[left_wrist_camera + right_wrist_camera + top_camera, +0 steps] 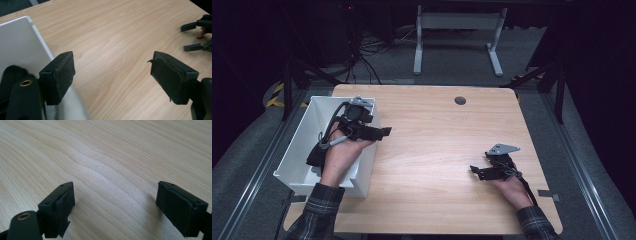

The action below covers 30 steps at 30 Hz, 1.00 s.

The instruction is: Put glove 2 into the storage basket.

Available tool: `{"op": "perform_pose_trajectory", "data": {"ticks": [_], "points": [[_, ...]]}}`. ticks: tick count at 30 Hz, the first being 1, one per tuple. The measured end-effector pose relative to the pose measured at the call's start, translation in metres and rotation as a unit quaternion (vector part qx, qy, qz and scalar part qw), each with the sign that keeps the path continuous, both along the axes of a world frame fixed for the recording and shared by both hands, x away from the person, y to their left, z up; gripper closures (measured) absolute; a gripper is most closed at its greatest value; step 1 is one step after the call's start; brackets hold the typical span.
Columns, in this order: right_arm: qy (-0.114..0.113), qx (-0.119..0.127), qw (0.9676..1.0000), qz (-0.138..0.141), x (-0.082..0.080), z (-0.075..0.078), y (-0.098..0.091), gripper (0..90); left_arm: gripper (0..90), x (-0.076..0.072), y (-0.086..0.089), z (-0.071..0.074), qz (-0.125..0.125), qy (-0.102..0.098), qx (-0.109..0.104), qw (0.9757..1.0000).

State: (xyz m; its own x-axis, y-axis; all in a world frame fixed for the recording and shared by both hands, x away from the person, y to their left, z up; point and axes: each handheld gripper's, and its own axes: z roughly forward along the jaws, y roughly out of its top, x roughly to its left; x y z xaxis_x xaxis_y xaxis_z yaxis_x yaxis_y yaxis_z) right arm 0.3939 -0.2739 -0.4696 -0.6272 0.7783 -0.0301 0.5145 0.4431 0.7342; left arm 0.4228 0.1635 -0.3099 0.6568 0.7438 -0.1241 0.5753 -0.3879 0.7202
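Two hand-held grippers, one per hand, both with jaws spread wide and nothing between them. Left hand-held gripper [384, 131]: held over the near-right rim of a white bin [297, 150], its jaws reaching out past the bin wall above bare wood; in its own view one jaw hangs over the bin's white edge [30, 42], the other over the table. Right hand-held gripper [475, 170]: low over the right part of the table [437, 150], jaws pointing left, grey three-cornered plate [502, 148] on top; also seen far off from the left gripper view [197, 35]. Both well apart. Plaid sleeves [319, 210] enter from the near edge. One dark round grommet [460, 100] sits near the table's far edge. Behind: grey floor, white desk legs [457, 40], cables.
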Motion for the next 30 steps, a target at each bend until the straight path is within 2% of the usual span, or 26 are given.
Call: {"op": "perform_pose_trajectory", "data": {"ticks": [4, 7, 8, 15, 23, 30], "points": [[0.000, 0.000, 1.0000, 0.001, 0.000, 0.000, 0.000, 15.9, 19.9, -0.002, -0.018, -0.004, -0.021, 0.003, -0.005, 0.9998], [0.000, 0.000, 1.0000, 0.001, 0.000, 0.000, 0.000, 16.0, 18.8, -0.002, -0.025, -0.005, -0.029, 0.003, -0.006, 0.9996], [0.000, 0.000, 1.0000, 0.002, 0.000, 0.000, 0.000, 15.9, 18.1, -0.002, -0.034, -0.008, -0.036, 0.003, -0.002, 0.9993], [0.000, 0.000, 1.0000, 0.003, 0.000, 0.000, 0.000, 15.9, 15.8, -0.003, -0.057, -0.015, -0.059, 0.003, -0.006, 0.9983], [0.000, 0.000, 1.0000, 0.004, 0.000, 0.000, 0.000, 15.9, 13.2, -0.006, -0.085, -0.038, -0.094, 0.009, 0.001, 0.9956], [0.001, 0.000, 1.0000, 0.004, 0.000, 0.000, 0.000, 15.9, 11.4, -0.010, -0.100, -0.060, -0.114, 0.012, 0.006, 0.9934]]}}
